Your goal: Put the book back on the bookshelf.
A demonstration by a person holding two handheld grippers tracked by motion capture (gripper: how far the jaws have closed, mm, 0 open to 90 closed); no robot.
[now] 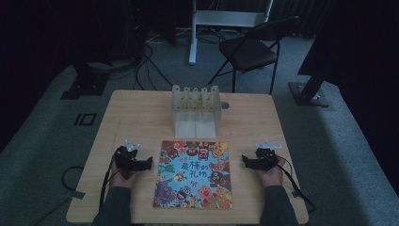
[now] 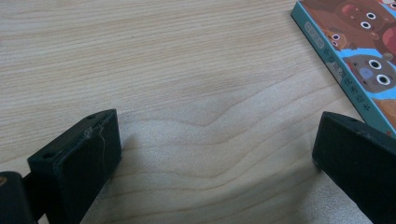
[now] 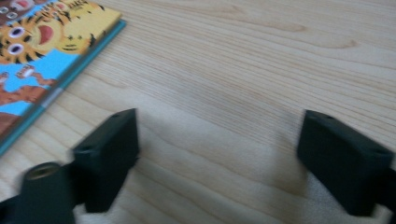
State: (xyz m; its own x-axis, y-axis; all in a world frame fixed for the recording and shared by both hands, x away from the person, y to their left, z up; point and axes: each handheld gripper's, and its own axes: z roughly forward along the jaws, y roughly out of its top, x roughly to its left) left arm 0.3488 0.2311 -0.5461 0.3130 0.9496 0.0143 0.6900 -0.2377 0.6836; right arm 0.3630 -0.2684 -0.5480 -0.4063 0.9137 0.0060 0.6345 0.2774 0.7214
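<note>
A colourful picture book [image 1: 194, 175] with cartoon animals lies flat on the wooden table [image 1: 141, 113], near the front edge. My left gripper [image 1: 147, 163] rests on the table just left of the book, jaws wide open and empty. In the left gripper view the book's spine edge [image 2: 345, 60] runs along the right, past the right jaw. My right gripper [image 1: 246, 160] sits just right of the book, also open and empty. The book's corner [image 3: 42, 51] lies at the upper left in the right gripper view.
A pale slotted rack [image 1: 195, 107] with upright dividers stands at the middle back of the table. A folding chair [image 1: 249, 49] and stand legs [image 1: 193, 42] are on the carpet beyond. Cables [image 1: 301, 188] trail from both grippers off the front edge.
</note>
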